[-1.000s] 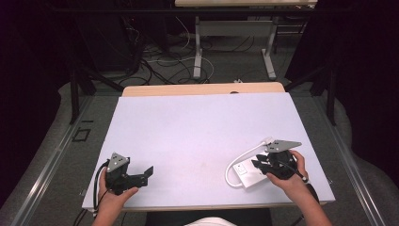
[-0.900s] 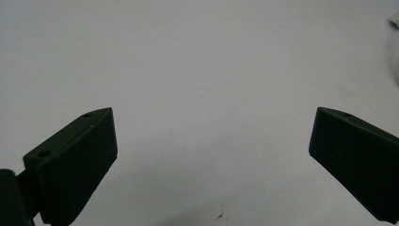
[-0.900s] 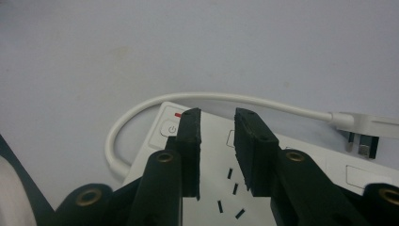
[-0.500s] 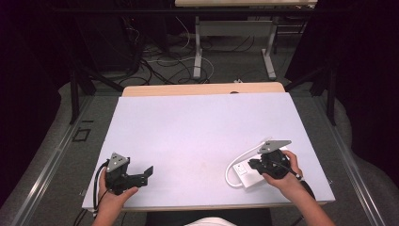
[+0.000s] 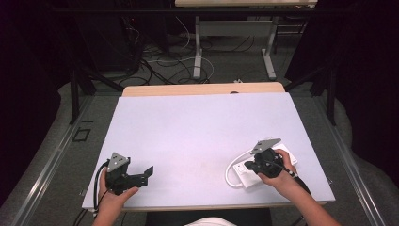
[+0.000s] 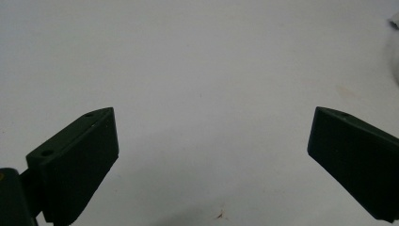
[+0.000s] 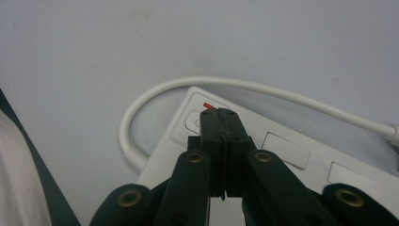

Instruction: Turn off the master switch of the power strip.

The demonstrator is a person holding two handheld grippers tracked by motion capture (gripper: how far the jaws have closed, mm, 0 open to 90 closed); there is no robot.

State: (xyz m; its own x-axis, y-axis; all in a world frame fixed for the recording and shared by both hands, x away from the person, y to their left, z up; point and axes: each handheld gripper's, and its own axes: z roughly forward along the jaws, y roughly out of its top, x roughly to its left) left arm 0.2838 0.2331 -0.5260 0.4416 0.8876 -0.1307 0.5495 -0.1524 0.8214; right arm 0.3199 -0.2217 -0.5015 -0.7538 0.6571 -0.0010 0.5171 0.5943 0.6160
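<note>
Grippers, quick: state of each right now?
Left gripper: open, empty, over the table.
Right gripper: shut, holding nothing, tips at the power strip switch.

White-topped table (image 5: 197,136), a wood-coloured edge showing along its far side. White power strip (image 5: 263,170) lies flat near the front right corner, its white cord (image 5: 231,169) looping out on the tabletop to its left. A few faint stains mark the surface. Grey floor (image 5: 56,155) around it.
</note>
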